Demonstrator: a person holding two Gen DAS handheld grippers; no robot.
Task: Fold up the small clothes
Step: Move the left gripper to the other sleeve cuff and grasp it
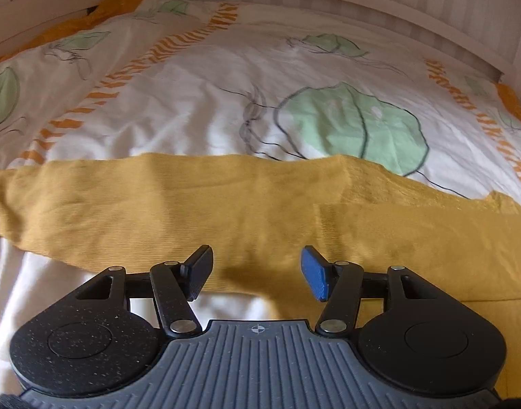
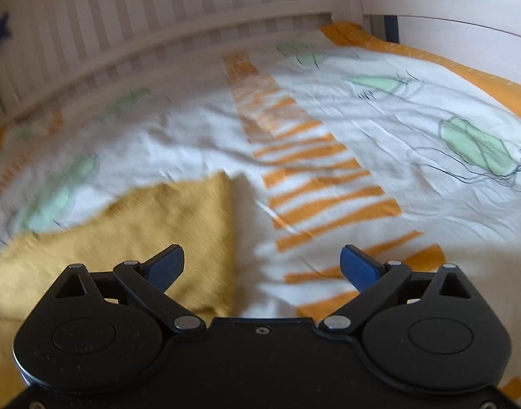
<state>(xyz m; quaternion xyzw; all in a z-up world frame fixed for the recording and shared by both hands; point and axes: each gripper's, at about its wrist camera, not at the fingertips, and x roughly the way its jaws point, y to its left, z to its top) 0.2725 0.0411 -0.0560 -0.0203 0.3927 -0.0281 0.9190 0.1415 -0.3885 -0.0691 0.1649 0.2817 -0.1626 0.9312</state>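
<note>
A mustard-yellow knit garment (image 1: 260, 211) lies spread across the bed, its long edge running left to right in the left wrist view. My left gripper (image 1: 257, 272) hovers over its near edge, jaws apart, with nothing between the pads. In the right wrist view the same yellow garment (image 2: 151, 231) shows at the lower left, one corner pointing up toward the middle. My right gripper (image 2: 262, 266) is open wide just beside that cloth's right edge, its left fingertip (image 2: 166, 266) over the yellow fabric, the other over the bedcover. Neither gripper holds cloth.
The garment rests on a white bedcover (image 1: 199, 95) printed with green leaves and orange stripes. A white slatted bed rail (image 2: 178, 30) runs along the far side, and a white end board (image 2: 458, 17) closes the right end.
</note>
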